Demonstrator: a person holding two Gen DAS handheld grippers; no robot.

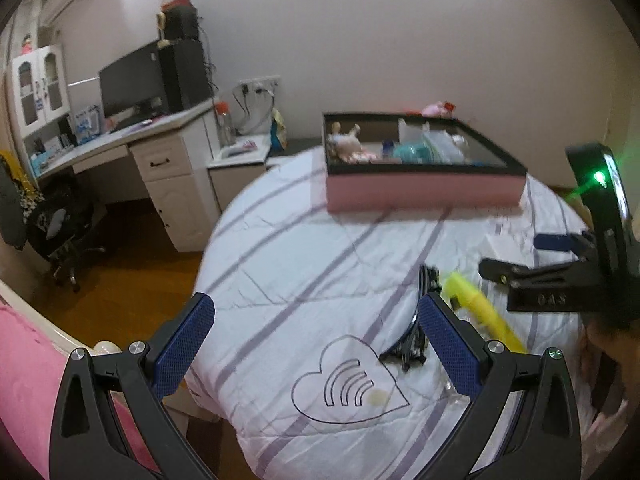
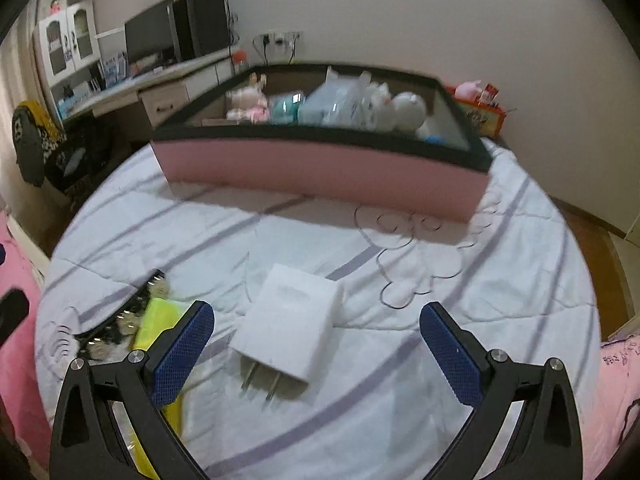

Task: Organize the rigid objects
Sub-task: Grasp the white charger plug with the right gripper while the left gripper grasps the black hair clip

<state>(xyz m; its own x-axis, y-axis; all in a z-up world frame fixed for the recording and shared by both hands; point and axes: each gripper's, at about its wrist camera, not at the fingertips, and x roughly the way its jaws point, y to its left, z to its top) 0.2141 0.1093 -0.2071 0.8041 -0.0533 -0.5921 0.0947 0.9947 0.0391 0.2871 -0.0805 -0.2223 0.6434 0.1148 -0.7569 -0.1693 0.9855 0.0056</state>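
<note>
Across both views, a white quilted bedspread with lilac stripes, stitched with a heart outline and a cartoon outline. Towards the far edge of that bedspread, a large shallow box with pink sides and a black rim, open at the top. Inside the box: a white plush toy towards its right end, a pale blue plastic packet in the middle, a teal rounded item beside that, and a small pink-and-cream doll towards its left end; finer detail blurred.

Near the front edge of the bedspread, a white rectangular plastic charger plug, lying flat, two metal prongs pointing towards the right wrist camera, glossy and unmarked apart from a faint embossed patch on top. Just left of the plug, a bright yellow-green plastic piece, partly hidden behind a blue finger pad. Touching that piece, a black hair clip with shiny studs, curved, lying on the stitched heart's edge.

Right gripper spread wide, holding nothing, straddling the plug without touching it. Left gripper likewise wide apart and empty, over the heart outline, clip just beside its right finger.
</note>
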